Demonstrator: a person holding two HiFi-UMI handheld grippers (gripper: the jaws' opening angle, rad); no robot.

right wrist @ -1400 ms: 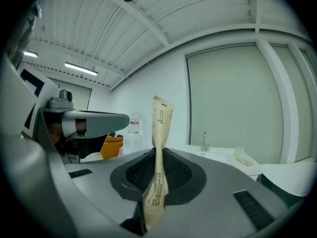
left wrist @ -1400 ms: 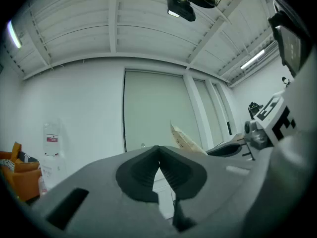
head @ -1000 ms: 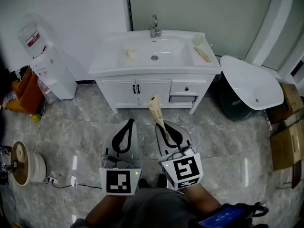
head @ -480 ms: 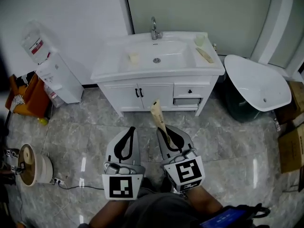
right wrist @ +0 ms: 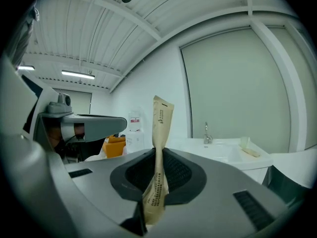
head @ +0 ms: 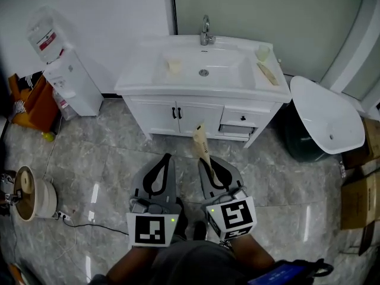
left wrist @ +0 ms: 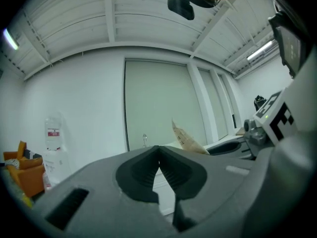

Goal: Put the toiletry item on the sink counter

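Right gripper has its jaws clamped on a tan paper packet, which sticks upright out of them. It is held over the marble floor in front of the white sink cabinet, well short of the tabletop. Left gripper hangs just beside it, jaws pressed together and empty; up on the tabletop, right of the faucet, sit a small cup and a tan stick-like item.
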